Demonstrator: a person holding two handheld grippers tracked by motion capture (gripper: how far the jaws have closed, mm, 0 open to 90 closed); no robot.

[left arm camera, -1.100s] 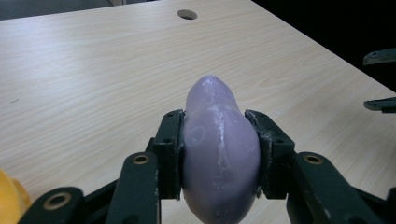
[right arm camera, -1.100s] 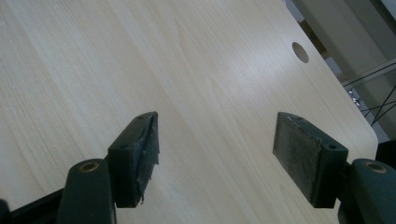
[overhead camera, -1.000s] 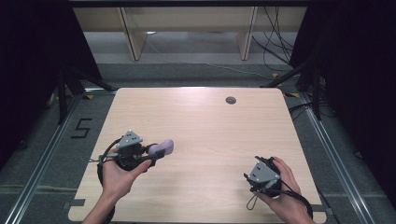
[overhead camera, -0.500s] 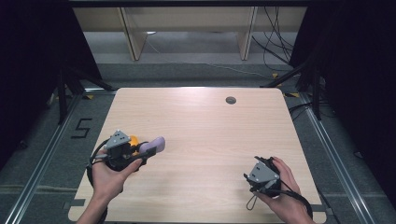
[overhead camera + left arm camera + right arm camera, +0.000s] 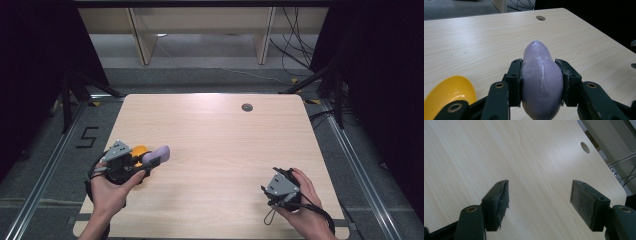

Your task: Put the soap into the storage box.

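High view: left gripper carries a smooth lilac egg-shaped object above the left edge of the pale wood-grain table; pick-up done, placement pending. Grey floor, dark curtains around.

Left gripper view: jaws clamp the object; a glossy yellow rounded piece lies beside.

Right gripper view: jaws wide, empty.
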